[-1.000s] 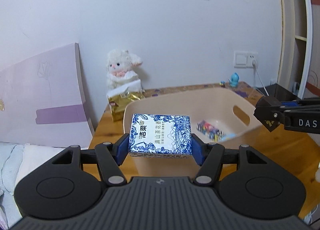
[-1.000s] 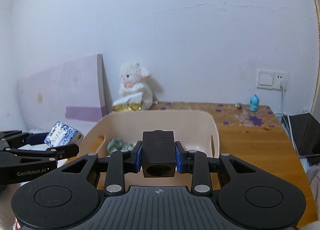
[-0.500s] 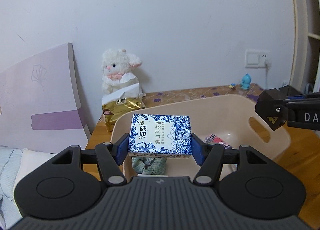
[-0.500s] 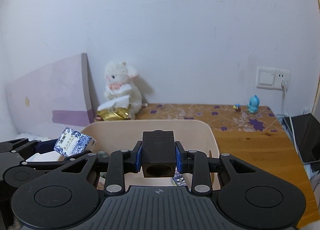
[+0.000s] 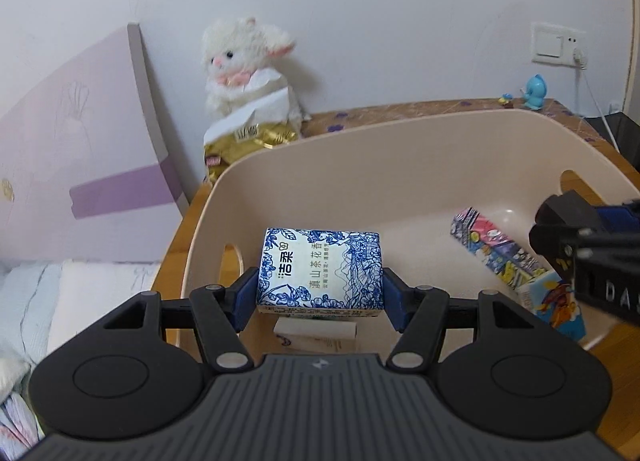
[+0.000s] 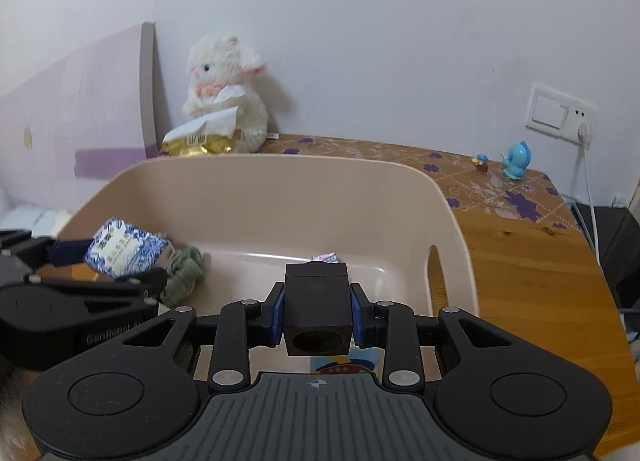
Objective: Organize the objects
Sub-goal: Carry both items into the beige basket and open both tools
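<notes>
The left gripper (image 5: 320, 293) is clamping a blue-and-white tissue pack (image 5: 320, 271) by its short ends, holding it over the beige basket (image 5: 400, 141) on the wooden table (image 6: 532, 261). At 3 o'clock, the right gripper (image 6: 316, 317) is gripping a black cube (image 6: 316, 311) — rigid, likely unyielding between the pads. The pack looks light and soft, apt to dent, so the end grip suits it. Inside the basket, a colourful carton (image 5: 500, 257) is lying at 2 o'clock — a green cloth (image 6: 184, 273) beside it.
</notes>
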Demonstrator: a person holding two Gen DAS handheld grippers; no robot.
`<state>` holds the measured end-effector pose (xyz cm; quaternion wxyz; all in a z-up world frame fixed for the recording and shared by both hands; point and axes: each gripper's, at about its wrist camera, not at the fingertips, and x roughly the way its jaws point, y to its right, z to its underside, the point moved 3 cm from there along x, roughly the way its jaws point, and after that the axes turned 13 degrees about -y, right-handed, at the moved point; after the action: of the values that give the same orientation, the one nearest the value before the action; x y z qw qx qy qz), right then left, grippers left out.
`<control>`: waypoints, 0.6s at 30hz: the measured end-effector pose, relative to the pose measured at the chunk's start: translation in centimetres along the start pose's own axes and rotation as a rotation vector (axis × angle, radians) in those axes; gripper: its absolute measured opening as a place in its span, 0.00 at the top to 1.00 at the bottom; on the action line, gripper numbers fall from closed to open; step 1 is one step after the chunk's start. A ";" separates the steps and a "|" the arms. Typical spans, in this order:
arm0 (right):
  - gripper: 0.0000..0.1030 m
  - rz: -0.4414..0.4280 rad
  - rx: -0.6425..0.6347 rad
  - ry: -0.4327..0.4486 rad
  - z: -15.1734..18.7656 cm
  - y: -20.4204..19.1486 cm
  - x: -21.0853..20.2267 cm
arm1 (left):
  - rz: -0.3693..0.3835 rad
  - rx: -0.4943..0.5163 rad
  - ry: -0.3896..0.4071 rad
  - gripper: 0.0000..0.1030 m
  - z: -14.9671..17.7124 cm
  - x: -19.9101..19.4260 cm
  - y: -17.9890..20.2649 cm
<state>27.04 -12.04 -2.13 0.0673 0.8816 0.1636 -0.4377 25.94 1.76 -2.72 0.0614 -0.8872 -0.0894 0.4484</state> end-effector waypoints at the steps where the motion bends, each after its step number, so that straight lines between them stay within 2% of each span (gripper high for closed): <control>1: 0.71 0.001 -0.007 -0.003 0.1 -0.2 0.1 | -0.002 -0.004 -0.006 0.37 0.0 0.2 -0.1; 2: 0.70 -0.003 -0.009 -0.005 0.2 -0.3 0.1 | -0.007 -0.007 -0.010 0.37 0.1 0.2 -0.2; 3: 0.61 -0.007 -0.005 -0.004 0.3 -0.3 0.0 | -0.011 -0.008 -0.011 0.36 0.2 0.2 -0.3; 4: 0.59 -0.010 0.002 0.000 0.3 -0.3 -0.1 | -0.013 -0.008 -0.009 0.36 0.3 0.0 -0.4; 6: 0.45 -0.027 0.017 0.004 0.4 -0.2 -0.7 | -0.018 -0.006 0.009 0.34 0.5 -0.8 -0.7; 9: 0.37 -0.022 0.025 0.035 0.6 -0.1 -2.0 | -0.023 -0.017 0.060 0.20 0.8 -2.5 -1.4; 12: 0.28 -0.022 0.022 0.061 0.9 -0.1 -3.6 | -0.020 -0.029 0.089 0.19 1.0 -4.3 -2.0; 18: 0.22 -0.027 0.013 0.103 2.0 0.0 -6.9 | -0.019 -0.032 0.136 0.12 1.8 -7.7 -2.4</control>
<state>21.71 -14.16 2.14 0.0468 0.9011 0.1759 -0.3937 19.75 2.50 2.73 0.0576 -0.9156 -0.1006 0.3850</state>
